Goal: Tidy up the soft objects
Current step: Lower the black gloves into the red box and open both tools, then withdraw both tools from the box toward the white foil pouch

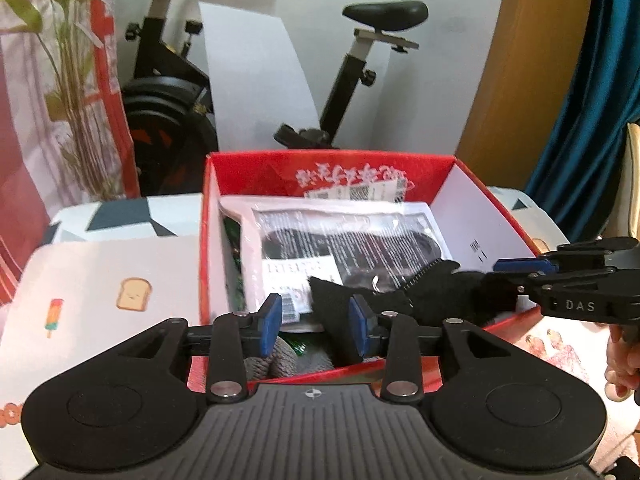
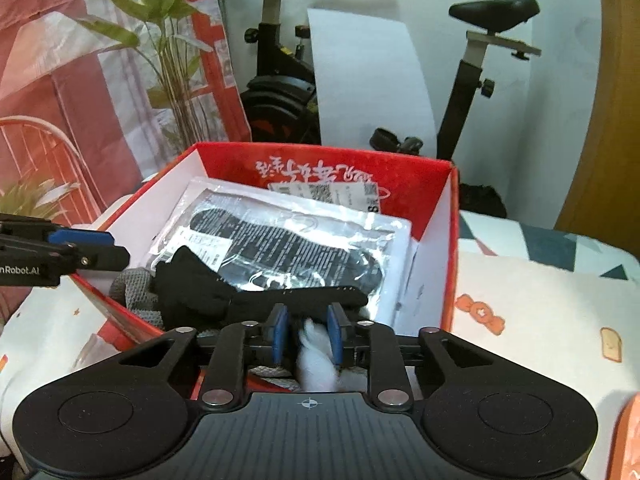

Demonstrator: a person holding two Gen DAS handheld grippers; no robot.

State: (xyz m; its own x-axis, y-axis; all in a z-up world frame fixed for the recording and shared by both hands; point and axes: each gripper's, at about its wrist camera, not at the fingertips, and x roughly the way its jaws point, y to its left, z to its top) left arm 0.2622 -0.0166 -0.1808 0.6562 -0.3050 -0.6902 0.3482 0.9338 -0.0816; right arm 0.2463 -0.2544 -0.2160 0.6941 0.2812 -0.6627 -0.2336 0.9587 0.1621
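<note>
A red cardboard box [image 1: 328,160] [image 2: 320,152] stands open on the table. Inside lies a plastic-wrapped pack of black socks [image 1: 348,240] [image 2: 280,236]. A loose black sock [image 1: 440,288] [image 2: 200,284] is draped across the box's near part, over grey knitted fabric [image 1: 284,356] [image 2: 132,288]. My left gripper [image 1: 315,320] [image 2: 108,248] hangs over the near rim, its jaws apart, one end of the black sock loose beside its right pad. My right gripper [image 2: 307,332] [image 1: 508,276] stands at the sock's other end, jaws apart, with a blurred white soft piece [image 2: 316,364] loose between them.
A cloth with toast and candy prints [image 1: 112,280] [image 2: 540,320] covers the table around the box. Behind stand an exercise bike [image 1: 360,80] [image 2: 472,80], a leafy plant [image 1: 72,80] [image 2: 168,40], a wooden door [image 1: 532,60] and a blue curtain [image 1: 592,100]. A hand [image 1: 620,364] shows at right.
</note>
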